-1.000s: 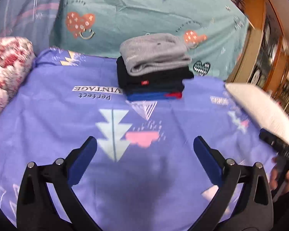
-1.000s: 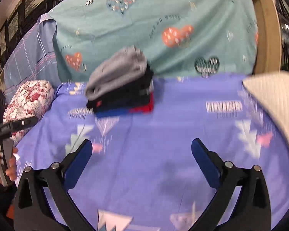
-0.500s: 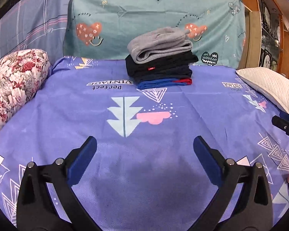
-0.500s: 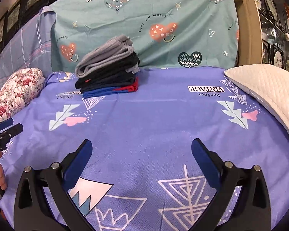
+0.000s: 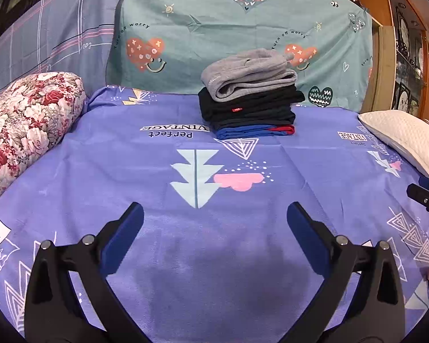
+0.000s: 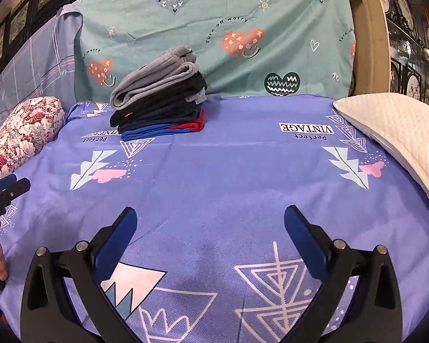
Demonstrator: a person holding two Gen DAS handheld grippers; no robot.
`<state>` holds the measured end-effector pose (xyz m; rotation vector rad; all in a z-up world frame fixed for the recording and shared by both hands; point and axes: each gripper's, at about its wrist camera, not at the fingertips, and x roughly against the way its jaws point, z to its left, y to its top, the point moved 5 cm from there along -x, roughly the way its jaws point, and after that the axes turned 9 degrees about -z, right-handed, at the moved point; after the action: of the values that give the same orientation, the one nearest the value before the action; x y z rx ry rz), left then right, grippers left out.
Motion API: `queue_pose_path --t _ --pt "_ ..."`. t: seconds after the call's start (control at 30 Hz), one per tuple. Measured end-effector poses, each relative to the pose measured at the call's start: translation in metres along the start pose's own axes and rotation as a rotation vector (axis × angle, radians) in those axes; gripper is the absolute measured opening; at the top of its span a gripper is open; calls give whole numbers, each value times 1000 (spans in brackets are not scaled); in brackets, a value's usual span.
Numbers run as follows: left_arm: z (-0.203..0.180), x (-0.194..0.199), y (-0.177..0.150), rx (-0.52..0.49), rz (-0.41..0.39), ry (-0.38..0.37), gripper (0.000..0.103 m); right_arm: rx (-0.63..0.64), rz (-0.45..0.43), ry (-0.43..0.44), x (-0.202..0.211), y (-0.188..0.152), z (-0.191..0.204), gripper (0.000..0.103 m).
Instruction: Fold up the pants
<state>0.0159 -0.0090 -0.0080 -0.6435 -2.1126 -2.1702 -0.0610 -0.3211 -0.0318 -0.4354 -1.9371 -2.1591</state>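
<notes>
With both grippers hanging over bare bedsheet (image 5: 100, 171), nothing is in hand right now: left gripper (image 5: 214, 223) jaws spread wide and empty, right gripper (image 6: 210, 225) same, wide apart with only purple sheet between the blue pads

Pants are at the far side of the bed, stacked in one pile (image 5: 250, 105) against the teal heart-print cloth (image 5: 214, 14) at the back. Grey pair (image 5: 247, 73) on top, folded, then several dark pairs (image 5: 248, 110), then a blue and red one (image 5: 254, 131) at the bottom. From the right wrist view the same pile (image 6: 160, 100) sits far left of centre, top grey pair leaning a bit (edges not squared, but it holds)

Progress, judged from this alone: every garment in view is already folded and stacked, and no loose pants lie on the near sheet or anywhere else in either view. So either the batch is done or the next pair has to come from out of frame, can't tell which

Other stuff: floral bolster (image 5: 25, 123) at far left, white quilted pillow (image 5: 409, 140) at right, both well apart from the pile. Each wrist view catches the other gripper at its edge, also off the pile

Risk if more gets added: stack is tall and the top is sloped, could slide
</notes>
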Motion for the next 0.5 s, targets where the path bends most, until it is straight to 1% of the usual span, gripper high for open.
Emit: queue_pose_path --t 0.13,0.3,0.5 --pt "2 1 1 -12 -11 48 101 10 -9 0 2 0 1 102" --pt "3 1 1 -11 -8 66 101 26 -30 -4 6 1 4 102" --pt "6 7 3 -10 -36 98 101 41 -47 -5 10 3 6 102"
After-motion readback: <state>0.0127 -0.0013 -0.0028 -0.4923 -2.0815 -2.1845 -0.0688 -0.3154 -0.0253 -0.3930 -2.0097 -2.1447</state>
